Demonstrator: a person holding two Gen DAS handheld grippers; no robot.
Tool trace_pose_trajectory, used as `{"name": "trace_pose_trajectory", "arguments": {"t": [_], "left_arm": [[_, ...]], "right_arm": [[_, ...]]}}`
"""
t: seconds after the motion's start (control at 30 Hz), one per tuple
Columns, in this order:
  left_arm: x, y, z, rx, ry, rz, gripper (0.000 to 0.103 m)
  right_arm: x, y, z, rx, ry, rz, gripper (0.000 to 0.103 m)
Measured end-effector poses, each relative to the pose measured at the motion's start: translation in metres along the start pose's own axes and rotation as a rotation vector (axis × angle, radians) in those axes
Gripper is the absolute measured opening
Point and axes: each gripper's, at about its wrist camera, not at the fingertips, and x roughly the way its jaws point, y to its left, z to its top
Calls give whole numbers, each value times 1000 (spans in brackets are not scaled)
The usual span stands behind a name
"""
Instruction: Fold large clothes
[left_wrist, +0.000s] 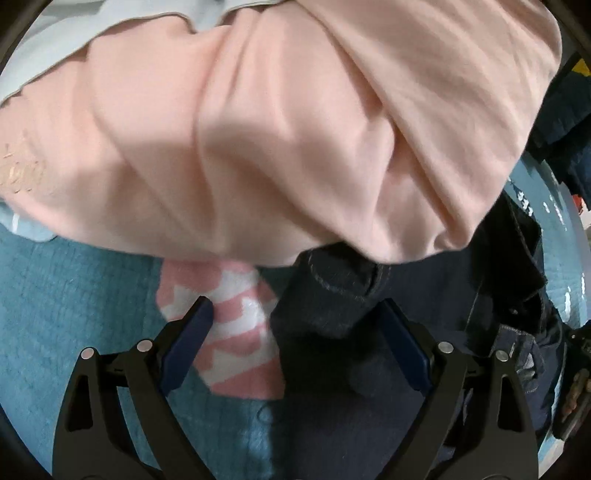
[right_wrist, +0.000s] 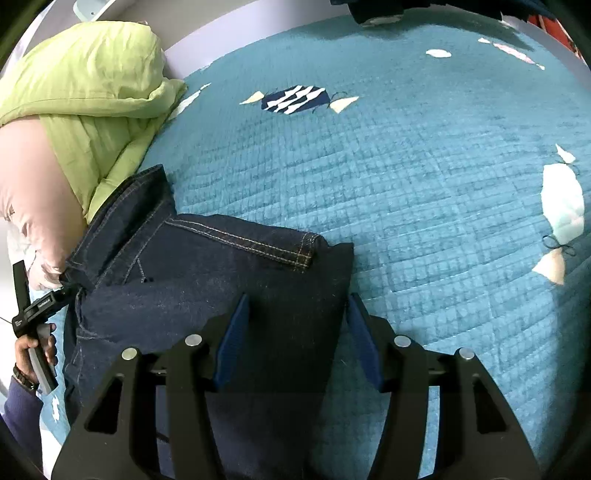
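Observation:
Dark blue jeans (right_wrist: 207, 273) lie folded on the teal quilt (right_wrist: 406, 184). My right gripper (right_wrist: 297, 306) is open, its blue pads either side of the folded end of the jeans. In the left wrist view the jeans (left_wrist: 332, 306) lie under my left gripper (left_wrist: 295, 310), which is open, with a denim flap between its pads. The left gripper also shows at the left edge of the right wrist view (right_wrist: 68, 282), at the jeans' far end.
A pink garment (left_wrist: 277, 129) is piled just beyond the left gripper, with a pale blue one (left_wrist: 44, 44) behind it. A green quilted jacket (right_wrist: 92, 99) lies on the pink garment (right_wrist: 33, 192). The quilt has a pink-and-white patch (left_wrist: 229, 325).

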Motion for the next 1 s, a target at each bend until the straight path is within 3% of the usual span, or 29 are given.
{"name": "trace_pose_trajectory", "arguments": {"t": [0.17,0.3,0.47,0.6,0.7,0.77,1.0], "left_arm": [[5,-8,7,3,-17,-16,90],[5,-26,12,54,-24,-33,68],[8,-35,15,82,-14,26,61],[-2,-38,12,88,-24,11,37],[-14,-30,8,116,-28,14,25],[-29,-28,-5,128,-50,21,19],[-76,-35,-32,178,-127,29,13]], "right_arm": [[5,-3,4,49,11,48,55],[6,-13,9,148,22,107,56],[12,-16,18,213,24,105,57],[20,-14,22,225,47,84,54],[20,-9,23,198,53,36,29],[11,-6,22,186,6,34,11],[-40,22,14,71,-156,38,8]]}}
